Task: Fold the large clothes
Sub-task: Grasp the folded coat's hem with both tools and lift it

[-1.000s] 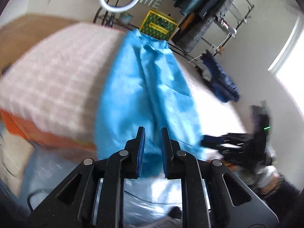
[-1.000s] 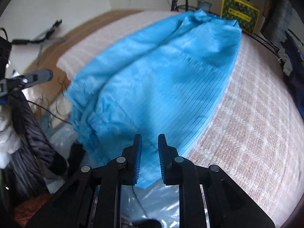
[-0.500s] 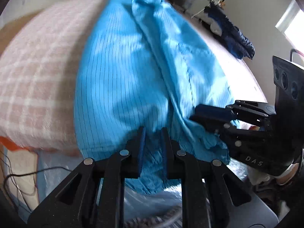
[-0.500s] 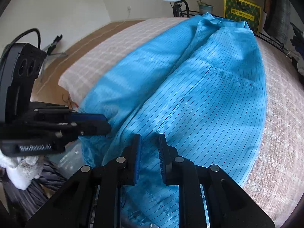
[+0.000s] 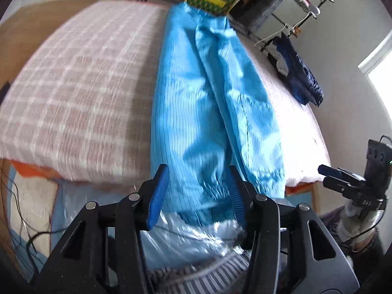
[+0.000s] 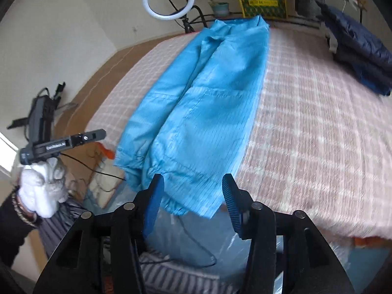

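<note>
A large bright blue garment with thin dark stripes lies lengthwise on the bed, folded into a long narrow strip; its elastic hem hangs over the near edge. It also shows in the right wrist view. My left gripper is open and empty, its jaws on either side of the hanging hem without touching it. My right gripper is open and empty just in front of the hem. The right gripper shows at the far right of the left wrist view, the left gripper at the left of the right wrist view.
The bed has a pink checked cover. A folded dark blue jacket lies on its far right side. A ring light, a yellow crate and a clothes rack stand behind the bed. Clear plastic and cables lie below the bed edge.
Both grippers have opened and let go of the blue garment's hem, then drawn back and apart. The garment now lies flat with its hem over the bed edge.
</note>
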The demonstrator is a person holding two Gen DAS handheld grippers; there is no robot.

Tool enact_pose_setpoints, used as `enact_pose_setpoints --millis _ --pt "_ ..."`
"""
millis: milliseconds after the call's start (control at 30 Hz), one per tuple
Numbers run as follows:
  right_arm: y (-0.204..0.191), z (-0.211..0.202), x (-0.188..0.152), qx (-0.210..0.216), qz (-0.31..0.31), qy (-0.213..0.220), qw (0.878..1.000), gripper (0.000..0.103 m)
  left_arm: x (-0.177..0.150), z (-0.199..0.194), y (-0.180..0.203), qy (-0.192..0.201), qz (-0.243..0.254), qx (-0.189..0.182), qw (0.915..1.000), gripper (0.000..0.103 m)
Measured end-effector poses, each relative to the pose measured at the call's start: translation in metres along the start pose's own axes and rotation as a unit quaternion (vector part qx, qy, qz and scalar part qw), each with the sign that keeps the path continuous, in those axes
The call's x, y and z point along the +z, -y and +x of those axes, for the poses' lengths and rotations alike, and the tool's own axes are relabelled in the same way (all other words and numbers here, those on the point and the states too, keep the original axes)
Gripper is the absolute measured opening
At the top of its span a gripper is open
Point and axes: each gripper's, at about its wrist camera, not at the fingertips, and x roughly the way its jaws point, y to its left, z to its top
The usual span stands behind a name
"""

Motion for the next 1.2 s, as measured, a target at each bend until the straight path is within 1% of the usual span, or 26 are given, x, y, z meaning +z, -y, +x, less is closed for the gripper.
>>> enact_pose_setpoints --millis 33,67,100,133,200,233,300,367,467,600,667,733,767,800,833,867,900,967,1000,1033,1100,1133,1167,1200 --pt "0.003 0.001 -0.001 0.000 0.008 -0.002 1.000 0.064 0.000 -0.001 -0.005 -0.018 -0.027 -0.009 0.9994 0.050" --pt "0.009 0.005 -0.002 0.004 0.020 -0.008 1.000 0.064 0.001 -0.001 -0.008 -0.032 -0.051 -0.022 0.9980 0.052" --pt "0.016 0.010 -0.004 0.012 0.032 -0.017 0.999 0.064 0.002 0.000 -0.010 -0.045 -0.066 -0.039 0.9960 0.056" --pt "0.026 0.021 -0.006 0.024 0.051 -0.031 0.998 0.064 0.003 0.001 -0.010 -0.052 -0.062 -0.040 0.9959 0.057" --pt "0.041 0.039 -0.012 0.040 0.080 -0.052 0.995 0.064 0.007 0.004 -0.008 -0.046 -0.035 -0.013 0.9983 0.058" --pt "0.048 0.048 -0.014 0.053 0.091 -0.062 0.992 0.064 0.008 0.010 -0.012 -0.047 -0.030 -0.002 0.9985 0.058" --pt "0.055 0.060 -0.018 0.069 0.107 -0.073 0.989 0.064 0.009 0.022 -0.026 -0.055 -0.055 -0.018 0.9969 0.058" --pt "0.062 0.072 -0.019 0.081 0.120 -0.085 0.986 0.064 0.010 0.041 -0.041 -0.073 -0.084 -0.033 0.9932 0.058" --pt "0.066 0.084 -0.019 0.103 0.130 -0.097 0.981 0.064 0.010 0.065 -0.051 -0.099 -0.086 -0.038 0.9907 0.058" --pt "0.065 0.098 -0.019 0.138 0.139 -0.110 0.974 0.064 0.013 0.067 -0.053 -0.097 -0.078 -0.080 0.9890 0.059" --pt "0.065 0.105 -0.022 0.147 0.140 -0.117 0.972 0.060 0.010 0.071 -0.057 -0.104 -0.095 -0.093 0.9856 0.059" --pt "0.065 0.114 -0.024 0.159 0.147 -0.126 0.968 0.050 0.005 0.072 -0.060 -0.106 -0.108 -0.105 0.9828 0.059" --pt "0.065 0.119 -0.025 0.164 0.152 -0.129 0.966 0.049 0.003 0.072 -0.063 -0.109 -0.113 -0.109 0.9815 0.059" --pt "0.065 0.121 -0.023 0.167 0.155 -0.130 0.965 0.045 0.002 0.073 -0.064 -0.113 -0.122 -0.114 0.9795 0.059" --pt "0.065 0.126 -0.022 0.173 0.157 -0.133 0.963 0.043 0.001 0.075 -0.065 -0.120 -0.132 -0.122 0.9763 0.059" --pt "0.064 0.128 -0.018 0.175 0.158 -0.135 0.962 0.043 -0.001 0.076 -0.067 -0.127 -0.138 -0.126 0.9742 0.059" --pt "0.064 0.130 -0.016 0.179 0.158 -0.139 0.961 0.042 -0.003 0.077 -0.066 -0.132 -0.138 -0.126 0.9734 0.059" --pt "0.063 0.133 -0.012 0.186 0.156 -0.144 0.959 0.038 -0.005 0.078 -0.061 -0.134 -0.128 -0.125 0.9748 0.059" --pt "0.061 0.135 -0.011 0.190 0.151 -0.146 0.959 0.033 -0.005 0.079 -0.059 -0.134 -0.125 -0.126 0.9751 0.057" --pt "0.060 0.137 -0.010 0.192 0.150 -0.147 0.959 0.030 -0.004 0.081 -0.058 -0.135 -0.125 -0.130 0.9744 0.050" --pt "0.057 0.142 -0.011 0.198 0.151 -0.148 0.957 0.028 -0.002 0.088 -0.054 -0.141 -0.125 -0.133 0.9730 0.042" --pt "0.055 0.144 -0.010 0.202 0.154 -0.149 0.956 0.023 -0.001 0.090 -0.051 -0.145 -0.121 -0.135 0.9727 0.035" --pt "0.053 0.147 -0.009 0.205 0.156 -0.149 0.955 0.021 -0.002 0.091 -0.048 -0.148 -0.117 -0.137 0.9725 0.030" --pt "0.053 0.147 -0.011 0.209 0.156 -0.148 0.954 0.018 -0.002 0.092 -0.045 -0.153 -0.112 -0.141 0.9717 0.018"
